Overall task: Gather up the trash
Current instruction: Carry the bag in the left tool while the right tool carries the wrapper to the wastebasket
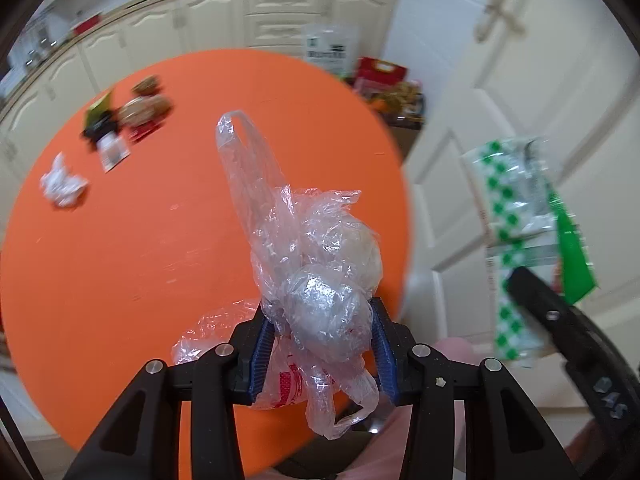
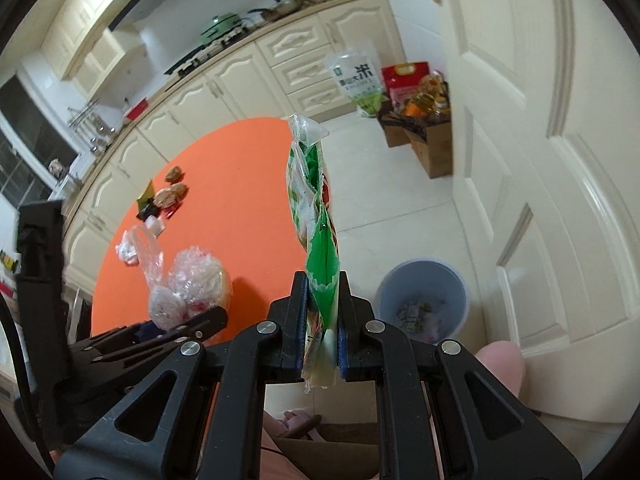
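Clear plastic bag (image 1: 316, 280), crumpled round two wrapped lumps and showing a red print we cannot read, sits clamped in our left gripper (image 1: 320, 344) above the orange table (image 1: 120, 260). Our right gripper (image 2: 323, 312) pinches a green-and-white wrapper (image 2: 316, 208). A grey bin (image 2: 424, 300) stands on the floor beyond; a sack (image 2: 354, 76) reads "米"

Clear crinkled plastic bag (image 1: 316, 264); glossy green wrapper (image 2: 320, 248); matt orange table (image 1: 120, 260); smooth plastic bin (image 2: 424, 280).

Cream kitchen cabinets (image 2: 224, 80) line the wall beside a white panelled door (image 2: 540, 160) and pale tiled floor (image 2: 400, 208).
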Demonstrator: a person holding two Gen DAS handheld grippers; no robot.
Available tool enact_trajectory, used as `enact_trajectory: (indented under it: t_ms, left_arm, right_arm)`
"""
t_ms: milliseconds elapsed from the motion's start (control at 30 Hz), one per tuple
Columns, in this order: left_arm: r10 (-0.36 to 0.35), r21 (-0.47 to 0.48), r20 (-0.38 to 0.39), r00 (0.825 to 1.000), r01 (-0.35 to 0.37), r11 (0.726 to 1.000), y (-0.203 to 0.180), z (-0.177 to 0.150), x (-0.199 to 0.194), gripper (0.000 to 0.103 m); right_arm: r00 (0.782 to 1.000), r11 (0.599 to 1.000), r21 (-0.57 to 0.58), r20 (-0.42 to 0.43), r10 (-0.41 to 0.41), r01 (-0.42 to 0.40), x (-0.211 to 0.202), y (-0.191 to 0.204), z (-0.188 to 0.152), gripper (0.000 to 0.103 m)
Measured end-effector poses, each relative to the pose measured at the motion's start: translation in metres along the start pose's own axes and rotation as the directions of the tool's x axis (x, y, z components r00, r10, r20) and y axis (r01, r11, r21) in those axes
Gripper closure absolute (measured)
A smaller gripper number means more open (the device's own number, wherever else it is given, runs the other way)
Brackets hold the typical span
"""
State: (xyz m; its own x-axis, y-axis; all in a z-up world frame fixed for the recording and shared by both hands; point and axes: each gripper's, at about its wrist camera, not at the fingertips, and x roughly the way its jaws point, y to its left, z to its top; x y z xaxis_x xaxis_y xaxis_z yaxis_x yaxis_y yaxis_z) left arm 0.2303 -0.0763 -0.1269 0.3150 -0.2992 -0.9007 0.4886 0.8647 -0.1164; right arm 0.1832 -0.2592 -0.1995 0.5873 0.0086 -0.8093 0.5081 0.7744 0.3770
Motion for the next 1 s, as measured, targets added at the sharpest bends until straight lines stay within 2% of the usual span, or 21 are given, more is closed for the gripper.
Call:
enact_trajectory:
  t_ms: [333, 600, 667, 767, 933, 1000]
  left_arm:
    - [-0.083, 0.16, -0.026, 0.996, 0.086, 0.983, -0.077, 0.023, 0.027, 0.062]
    - [-0.107, 0.2, -0.113, 0.988, 0.128, 0.971, -0.107, 0.062, 0.082, 0.062]
    - [-0.087, 0.201, -0.12, 0.989, 0.11, 0.973, -0.116, 0.076, 0.097, 0.058]
    - [-0.001, 0.237, -0.108, 0.994, 0.027, 0.971, -0.127, 0.098, 0.115, 0.056]
    - [-0.017, 0.23, -0.109, 0.994, 0.042, 0.972, -0.134, 0.114, 0.122, 0.052]
    - [-0.019, 0.227, -0.096, 0.995, 0.041, 0.973, -0.133, 0.119, 0.123, 0.047]
  right_arm:
    - [0.986, 0.983, 0.112, 0.068, -0.153, 0.145, -0.03, -0.068, 0.002, 0.091]
    - [0.983, 0.969, 0.18, 0.036, -0.181, 0.172, -0.02, -0.11, 0.016, 0.091]
    - [0.982, 0.965, 0.193, 0.029, -0.187, 0.178, -0.016, -0.12, 0.019, 0.091]
    - [0.982, 0.961, 0.212, 0.014, -0.187, 0.18, -0.008, -0.131, 0.023, 0.091]
    - [0.982, 0.959, 0.215, -0.012, -0.189, 0.187, 0.005, -0.138, 0.032, 0.091]
    - [0.984, 0.961, 0.211, -0.025, -0.177, 0.179, 0.012, -0.136, 0.035, 0.091]
